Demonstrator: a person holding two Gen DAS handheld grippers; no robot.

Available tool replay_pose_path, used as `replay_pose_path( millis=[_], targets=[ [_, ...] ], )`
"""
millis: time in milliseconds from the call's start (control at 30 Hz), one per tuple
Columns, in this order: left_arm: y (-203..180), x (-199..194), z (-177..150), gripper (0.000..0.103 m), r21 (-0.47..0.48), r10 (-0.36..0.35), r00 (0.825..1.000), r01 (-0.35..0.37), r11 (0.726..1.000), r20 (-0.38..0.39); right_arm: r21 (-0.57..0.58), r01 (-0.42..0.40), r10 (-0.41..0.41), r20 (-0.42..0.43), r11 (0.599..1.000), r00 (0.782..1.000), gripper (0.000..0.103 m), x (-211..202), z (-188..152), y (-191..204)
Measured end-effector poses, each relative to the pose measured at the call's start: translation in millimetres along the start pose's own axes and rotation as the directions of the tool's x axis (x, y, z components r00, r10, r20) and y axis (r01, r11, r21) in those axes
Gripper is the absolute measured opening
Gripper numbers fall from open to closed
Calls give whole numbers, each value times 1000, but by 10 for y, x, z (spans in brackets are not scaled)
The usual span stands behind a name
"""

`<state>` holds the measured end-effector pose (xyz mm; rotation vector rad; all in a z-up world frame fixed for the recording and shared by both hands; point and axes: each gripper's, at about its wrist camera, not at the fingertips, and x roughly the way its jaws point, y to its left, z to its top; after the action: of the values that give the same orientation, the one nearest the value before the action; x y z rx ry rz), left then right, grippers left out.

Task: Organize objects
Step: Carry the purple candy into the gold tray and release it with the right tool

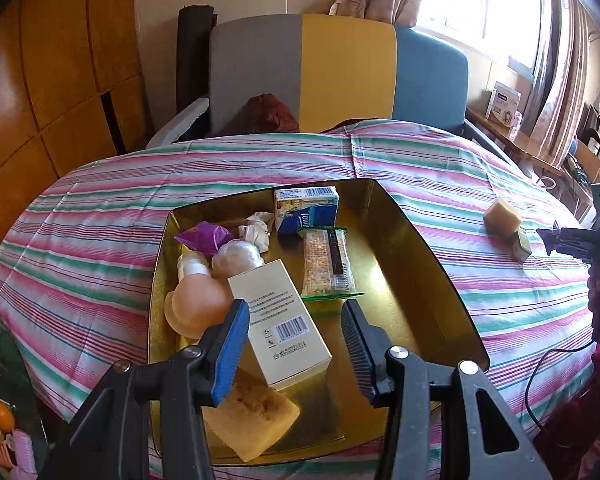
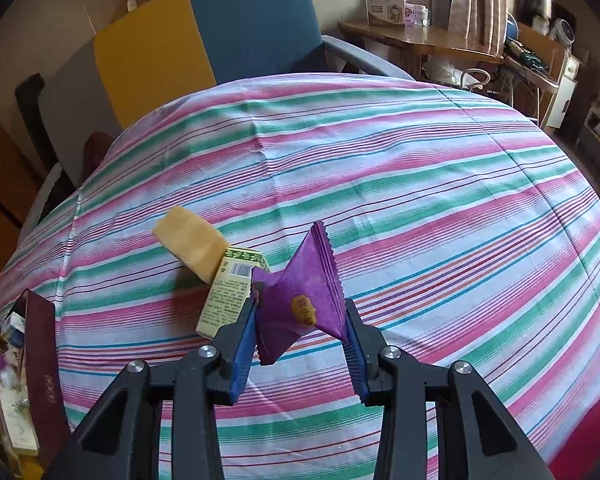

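Note:
A gold tin tray (image 1: pixel 432 264) lies on the striped cloth and holds a white barcoded box (image 1: pixel 278 320), a cracker pack (image 1: pixel 327 266), a blue-white carton (image 1: pixel 306 208), a purple packet (image 1: pixel 204 236), a peach bottle (image 1: pixel 196 304) and a yellow sponge (image 1: pixel 252 412). My left gripper (image 1: pixel 296 344) is open above the tray, over the white box. My right gripper (image 2: pixel 302 344) is shut on a purple snack packet (image 2: pixel 304 300), held above the cloth. Beside it lie a yellow sponge (image 2: pixel 192 242) and a small green box (image 2: pixel 228 292); both also show in the left wrist view, the sponge (image 1: pixel 502 216) and the box (image 1: pixel 522 242).
A grey, yellow and blue chair (image 1: pixel 340 68) stands behind the table. A dark red box edge (image 2: pixel 40 364) and the tray's contents sit at the right view's left. A wooden side table (image 2: pixel 412 40) with a white box stands at the back right.

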<state>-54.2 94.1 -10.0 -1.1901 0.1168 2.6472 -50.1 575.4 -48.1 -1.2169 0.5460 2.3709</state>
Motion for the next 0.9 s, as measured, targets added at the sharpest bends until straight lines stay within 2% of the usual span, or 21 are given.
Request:
replay_pose_path(
  millis=[267,467,567,733,900],
  targets=[
    [76,13,-56,48,-22,-13,1000,13,1000,-6,-114,-86,91,44,990,995,41,-388,-74,441],
    [125,8,-91,48,-32,-19,1000,19,999,-5,-252,-192,212,54,948,976,41,-724,-200,1000],
    [160,-1,-108,48,-40,-18,1000,18,999,-4,-341,-252,282,39,906,959,41,-888,-315,1350],
    [226,-21,-124,48,-51,-15,1000,15,999,3,-480,-334,374,-11,811,927,40,-1107,-560,1930],
    [324,-39,-141,48,-74,-17,1000,17,997,7,-590,-412,429,-121,694,895,40,-1202,-890,2440]
  ],
)
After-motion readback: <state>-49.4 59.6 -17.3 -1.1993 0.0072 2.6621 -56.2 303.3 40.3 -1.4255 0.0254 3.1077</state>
